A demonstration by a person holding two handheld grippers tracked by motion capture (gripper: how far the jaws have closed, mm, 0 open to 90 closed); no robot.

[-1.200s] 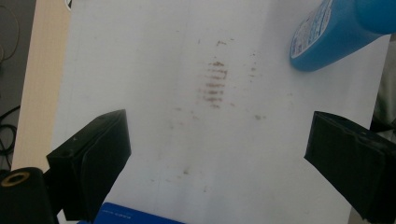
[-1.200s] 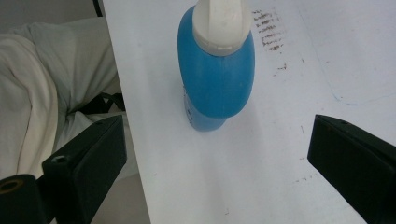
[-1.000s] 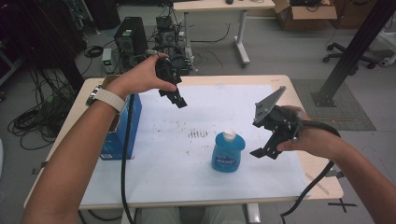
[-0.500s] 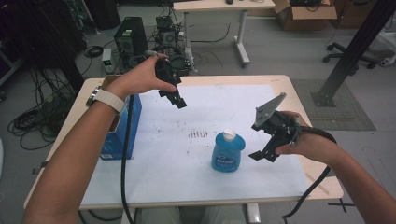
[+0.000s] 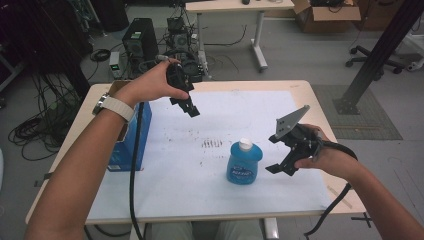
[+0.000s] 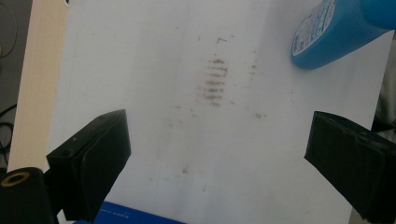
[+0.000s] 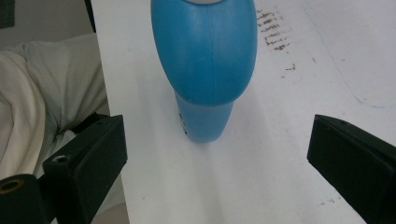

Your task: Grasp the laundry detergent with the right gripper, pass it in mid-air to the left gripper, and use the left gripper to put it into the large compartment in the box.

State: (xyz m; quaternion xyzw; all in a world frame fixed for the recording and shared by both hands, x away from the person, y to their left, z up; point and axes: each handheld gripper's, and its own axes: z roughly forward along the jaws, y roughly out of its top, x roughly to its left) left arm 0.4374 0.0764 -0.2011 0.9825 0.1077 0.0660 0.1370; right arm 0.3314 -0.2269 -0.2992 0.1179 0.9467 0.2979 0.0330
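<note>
Standing blue white-capped bottle point(image 5: 243, 164) upright

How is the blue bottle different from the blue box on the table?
The blue bottle is rounded with a white cap, while the blue box is flat-sided with square corners. The bottle stands near the middle of the white sheet, right by the open right gripper; the box sits at the table's left edge, under the person's left forearm. The bottle looks the shorter and slimmer. Both are blue, and neither is held.
</note>
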